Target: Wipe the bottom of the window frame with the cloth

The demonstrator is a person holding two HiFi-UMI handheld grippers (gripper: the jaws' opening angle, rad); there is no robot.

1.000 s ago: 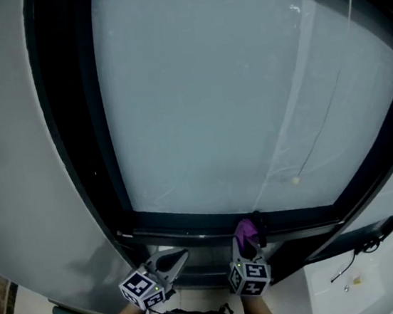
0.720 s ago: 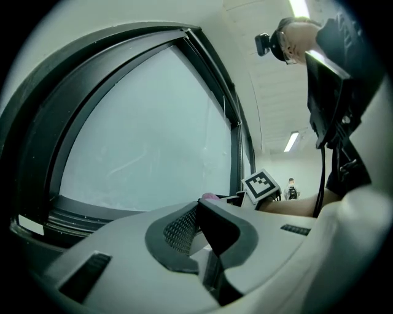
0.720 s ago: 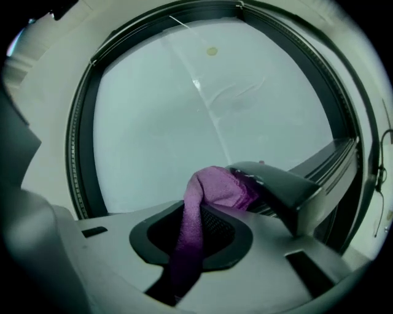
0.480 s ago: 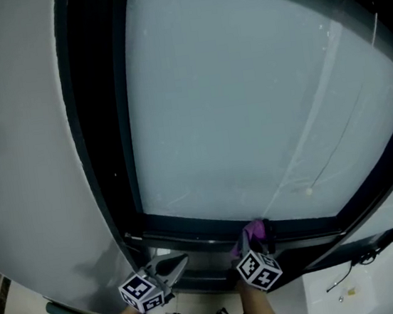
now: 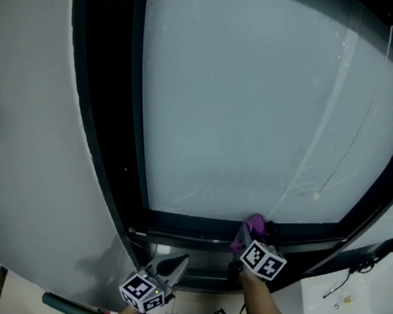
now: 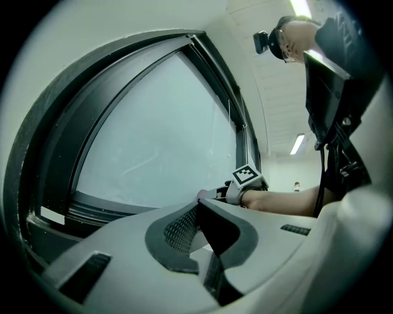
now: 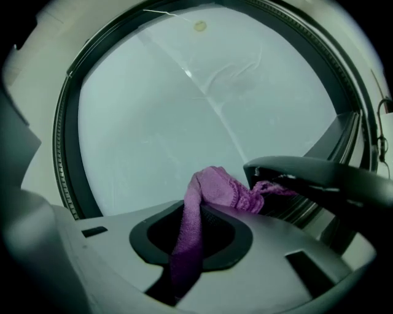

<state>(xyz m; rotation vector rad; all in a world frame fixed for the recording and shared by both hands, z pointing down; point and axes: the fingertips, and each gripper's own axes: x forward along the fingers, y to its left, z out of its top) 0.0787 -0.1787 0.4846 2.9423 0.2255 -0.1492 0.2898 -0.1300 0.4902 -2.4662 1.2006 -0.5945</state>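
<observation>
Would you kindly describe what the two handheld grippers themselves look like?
The left gripper and right gripper share pale grey moulded bodies, with dark textured pads inset in the fingers. Each carries a white cube printed with black square markers. The forearm behind the right one is bare, with no sleeve.

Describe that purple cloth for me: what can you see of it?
The purple cloth looks soft and fuzzy, like terry, bunched into a rumpled wad. It is pinched in the jaws of the right gripper, one tail trailing back over the lower jaw. The head view puts it at the window frame's dark bottom rail; contact there is unclear.
</observation>
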